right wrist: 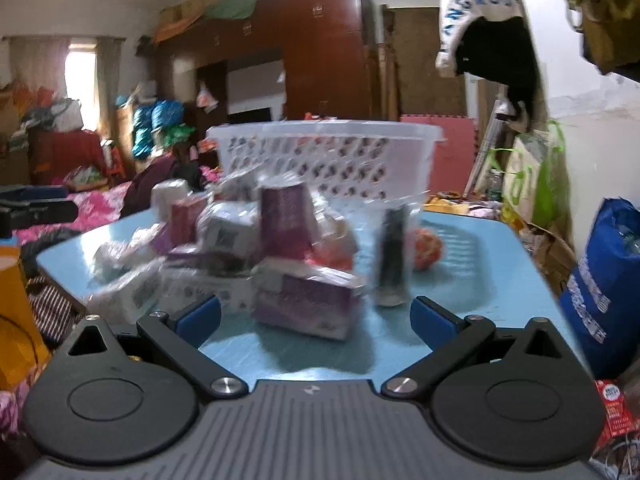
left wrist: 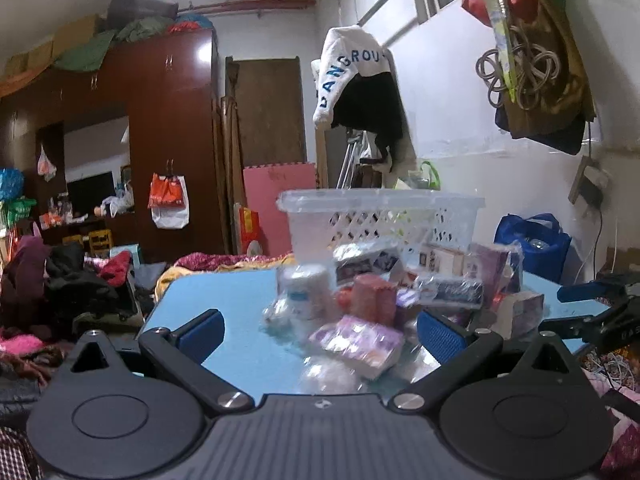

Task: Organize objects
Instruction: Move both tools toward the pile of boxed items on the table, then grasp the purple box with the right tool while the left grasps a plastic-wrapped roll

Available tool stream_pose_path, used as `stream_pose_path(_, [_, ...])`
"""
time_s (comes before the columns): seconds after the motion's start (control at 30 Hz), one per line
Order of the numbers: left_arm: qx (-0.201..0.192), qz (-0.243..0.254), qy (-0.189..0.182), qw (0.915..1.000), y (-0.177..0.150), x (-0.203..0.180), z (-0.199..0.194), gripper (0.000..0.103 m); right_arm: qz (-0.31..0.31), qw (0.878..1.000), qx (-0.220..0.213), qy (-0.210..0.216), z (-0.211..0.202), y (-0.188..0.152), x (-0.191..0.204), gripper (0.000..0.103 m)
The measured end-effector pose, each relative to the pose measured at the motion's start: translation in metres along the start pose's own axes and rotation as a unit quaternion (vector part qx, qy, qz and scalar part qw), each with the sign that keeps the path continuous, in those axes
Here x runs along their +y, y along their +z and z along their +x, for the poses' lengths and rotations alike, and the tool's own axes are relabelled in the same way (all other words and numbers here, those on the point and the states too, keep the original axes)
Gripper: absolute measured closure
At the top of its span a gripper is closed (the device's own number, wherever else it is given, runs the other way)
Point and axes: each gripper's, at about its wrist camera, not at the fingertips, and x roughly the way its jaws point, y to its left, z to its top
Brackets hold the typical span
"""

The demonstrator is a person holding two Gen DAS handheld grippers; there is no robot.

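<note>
A pile of wrapped boxes and packets [left wrist: 384,292] lies on a light blue table [left wrist: 224,288], in front of a white lattice basket [left wrist: 384,216]. A pink-purple packet [left wrist: 356,344] lies nearest my left gripper [left wrist: 320,332], which is open and empty just short of the pile. In the right wrist view the pile [right wrist: 248,248] sits before the basket [right wrist: 324,160] on the table [right wrist: 472,272]. A purple box [right wrist: 308,304] and an upright dark wrapped tube [right wrist: 394,256] are closest. My right gripper [right wrist: 316,320] is open and empty. The right gripper also shows at the left wrist view's right edge [left wrist: 592,312].
A blue bag [right wrist: 608,288] stands right of the table. A bed with clothes [left wrist: 60,300] lies to the left. A dark wardrobe [left wrist: 168,140] stands behind, and clothes hang on the wall [left wrist: 360,80].
</note>
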Motion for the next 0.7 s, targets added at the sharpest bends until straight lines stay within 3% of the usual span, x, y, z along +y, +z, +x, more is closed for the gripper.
stream_pose_path(0.3, [0.029, 0.012, -0.03, 0.999, -0.025, 0.001, 0.022, 0.003, 0.015, 1.0, 0.003, 0.009, 0.014, -0.004, -0.001, 0.0])
stream_pose_path(0.5, [0.055, 0.006, -0.038, 0.9977, -0.04, -0.001, 0.04, 0.029, 0.017, 1.0, -0.014, 0.0, 0.015, -0.005, -0.001, 0.0])
stream_pose_path(0.57, [0.049, 0.009, -0.034, 0.9982, -0.042, -0.002, 0.04, 0.046, 0.016, 1.0, -0.019, -0.002, 0.015, -0.004, -0.001, 0.002])
stream_pose_path(0.7, [0.041, 0.018, -0.035, 0.9984, -0.043, -0.005, 0.04, 0.05, 0.017, 1.0, -0.022, -0.006, 0.018, -0.005, 0.0, 0.014])
